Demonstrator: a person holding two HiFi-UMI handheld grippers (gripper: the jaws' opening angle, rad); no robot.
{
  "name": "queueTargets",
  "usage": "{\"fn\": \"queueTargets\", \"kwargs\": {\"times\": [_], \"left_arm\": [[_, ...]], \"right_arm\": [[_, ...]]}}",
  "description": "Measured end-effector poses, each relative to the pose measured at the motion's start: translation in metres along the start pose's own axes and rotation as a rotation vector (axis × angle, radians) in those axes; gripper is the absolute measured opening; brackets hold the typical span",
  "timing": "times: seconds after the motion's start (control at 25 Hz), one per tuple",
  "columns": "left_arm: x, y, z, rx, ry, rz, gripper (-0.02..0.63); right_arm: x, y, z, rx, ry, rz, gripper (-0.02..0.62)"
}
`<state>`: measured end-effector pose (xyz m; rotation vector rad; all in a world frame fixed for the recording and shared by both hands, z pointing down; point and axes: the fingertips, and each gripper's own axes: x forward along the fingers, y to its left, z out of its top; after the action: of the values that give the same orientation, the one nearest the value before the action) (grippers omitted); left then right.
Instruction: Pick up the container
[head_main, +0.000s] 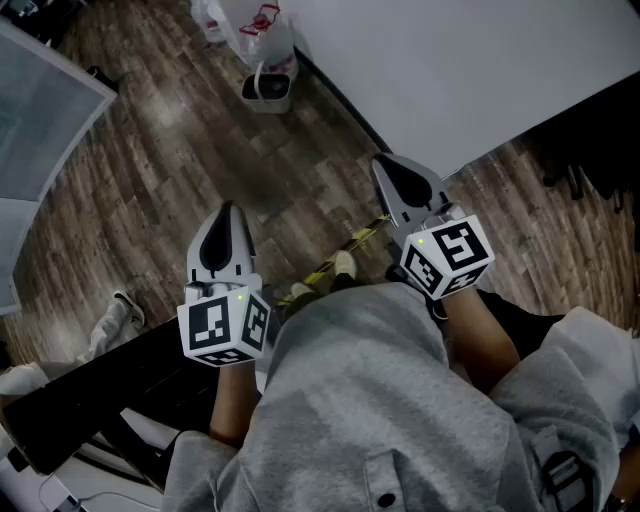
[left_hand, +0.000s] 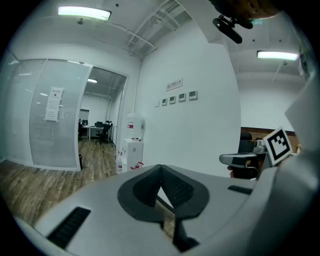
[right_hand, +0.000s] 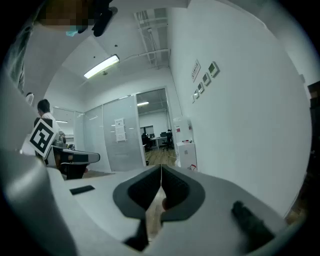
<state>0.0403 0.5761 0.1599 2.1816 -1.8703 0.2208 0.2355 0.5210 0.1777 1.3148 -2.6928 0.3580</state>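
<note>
Grey, handled container (head_main: 267, 88) sits on wood floor (head_main: 180, 150) at foot of white wall (head_main: 450, 60), by white bags (head_main: 245, 25); head view only. Gripper views add wall's panels (left_hand: 180, 96). L gripper (head_main: 227, 212) & R gripper (head_main: 385, 168): jaws pressed together, empty.

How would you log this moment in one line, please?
left gripper: fingers shut, empty | right gripper: fingers shut, empty | both held above wood floor | nothing picked up

Floor (head_main: 200, 150) open ahead; wall (head_main: 450, 70) near R gripper (head_main: 385, 165), bin (head_main: 266, 90) farther on.
</note>
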Motion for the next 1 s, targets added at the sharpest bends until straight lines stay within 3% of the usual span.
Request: {"fn": "queueTargets", "kwargs": {"times": [0.56,1.0], "left_arm": [[0.026,-0.034,0.008,0.022,0.006,0.005,0.012],[0.048,-0.036,0.003,0.009,0.027,0.014,0.012]], "right_arm": [[0.002,-0.038,0.012,-0.028,-0.023,0.021,0.025],[0.021,-0.053,0.007,0.075,-0.011,0.077,0.025]]}}
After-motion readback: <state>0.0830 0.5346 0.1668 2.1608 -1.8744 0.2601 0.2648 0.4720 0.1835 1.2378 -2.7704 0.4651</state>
